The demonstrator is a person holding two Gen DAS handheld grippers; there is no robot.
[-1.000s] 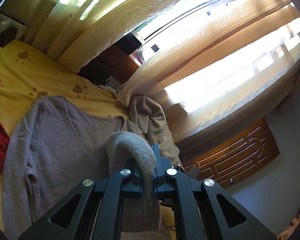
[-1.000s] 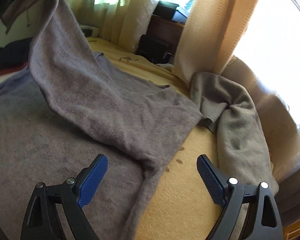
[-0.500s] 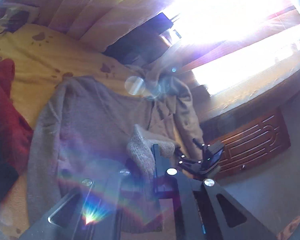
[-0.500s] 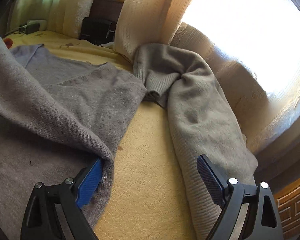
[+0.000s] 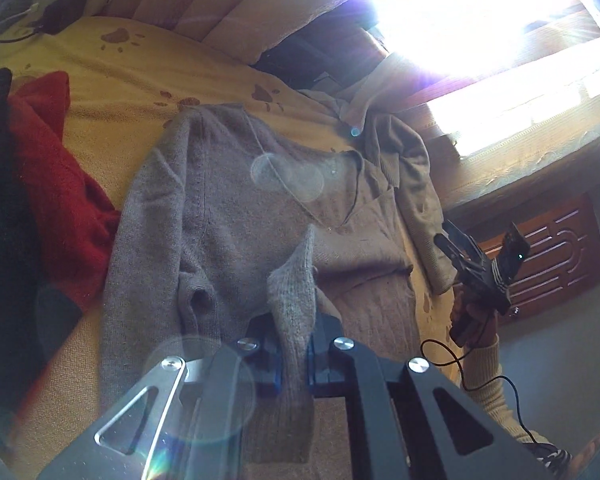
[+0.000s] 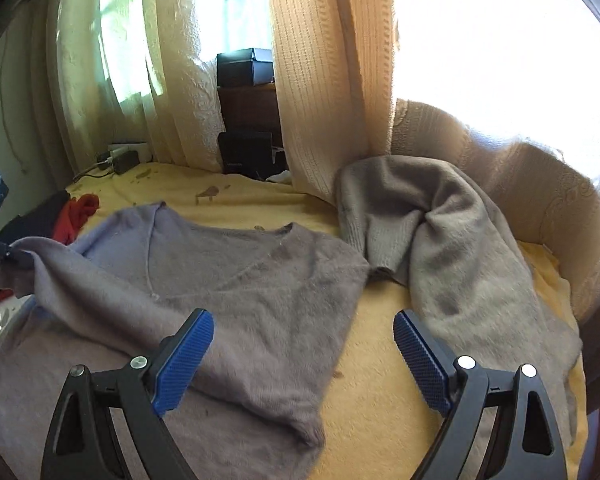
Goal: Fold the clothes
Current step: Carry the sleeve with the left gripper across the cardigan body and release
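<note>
Fingers of the left gripper (image 5: 291,356) are clenching the grey sweater's (image 6: 260,280) knit sleeve while the right gripper (image 6: 302,354) is hanging released just above its flat body, and any tug is risking dragging that body crooked across the yellow bedspread (image 6: 376,384).

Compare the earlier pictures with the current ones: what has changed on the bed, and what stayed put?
The left gripper carried the sleeve down across the grey sweater. The right gripper swung away, open and empty. The beige sweater and red garment stayed put.
</note>
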